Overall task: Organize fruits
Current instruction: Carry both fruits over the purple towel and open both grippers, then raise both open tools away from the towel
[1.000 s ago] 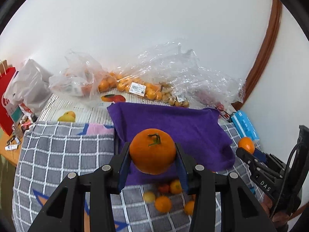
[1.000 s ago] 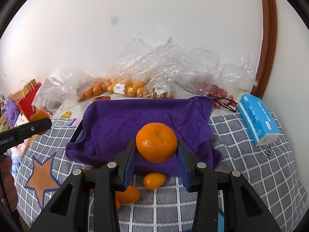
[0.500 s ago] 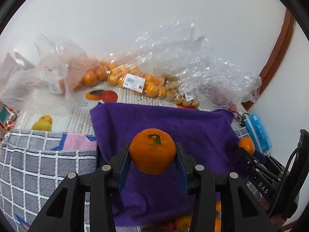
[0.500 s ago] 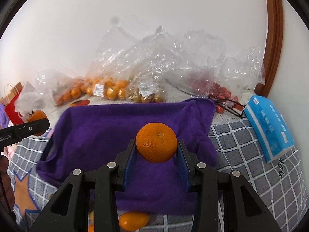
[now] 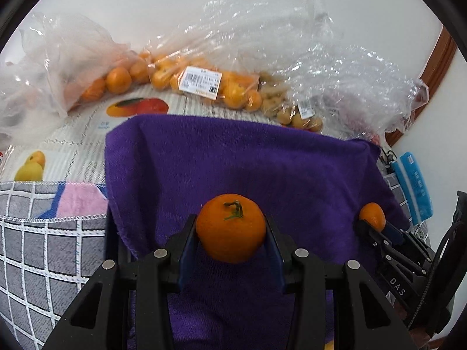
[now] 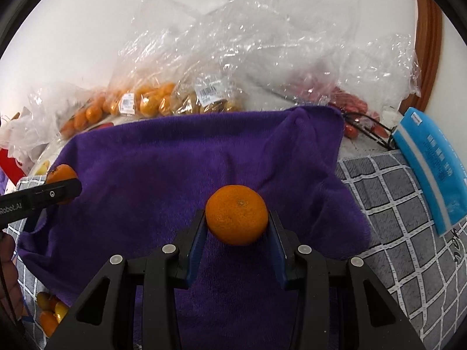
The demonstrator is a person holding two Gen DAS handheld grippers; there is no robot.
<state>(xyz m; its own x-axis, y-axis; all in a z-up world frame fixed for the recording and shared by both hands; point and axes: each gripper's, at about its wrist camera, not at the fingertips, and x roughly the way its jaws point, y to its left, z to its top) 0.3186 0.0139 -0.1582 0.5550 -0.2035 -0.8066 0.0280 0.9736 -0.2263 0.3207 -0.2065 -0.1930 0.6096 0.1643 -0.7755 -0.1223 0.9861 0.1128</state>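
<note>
My left gripper [image 5: 231,243] is shut on a tangerine [image 5: 230,227] with a green stem, held above the purple towel [image 5: 239,163]. My right gripper [image 6: 237,230] is shut on a second tangerine [image 6: 236,214], also over the purple towel [image 6: 175,169]. Each gripper shows in the other's view: the right gripper [image 5: 368,224] with its tangerine [image 5: 372,215] at the towel's right side, the left gripper [image 6: 62,188] with its tangerine [image 6: 59,172] at the towel's left edge. Small loose fruits [image 6: 49,312] lie at the towel's near left corner.
Clear plastic bags of oranges [image 5: 201,83] and small brown fruits [image 5: 289,110] line the wall behind the towel. A bag of red fruit [image 6: 347,102] and a blue tissue pack [image 6: 432,163] lie on the right. A grey checked cloth [image 6: 394,204] covers the surface.
Both grippers have moved forward and down over the purple towel, each keeping its tangerine. The loose fruits in front of the towel have slid out of the left view.
</note>
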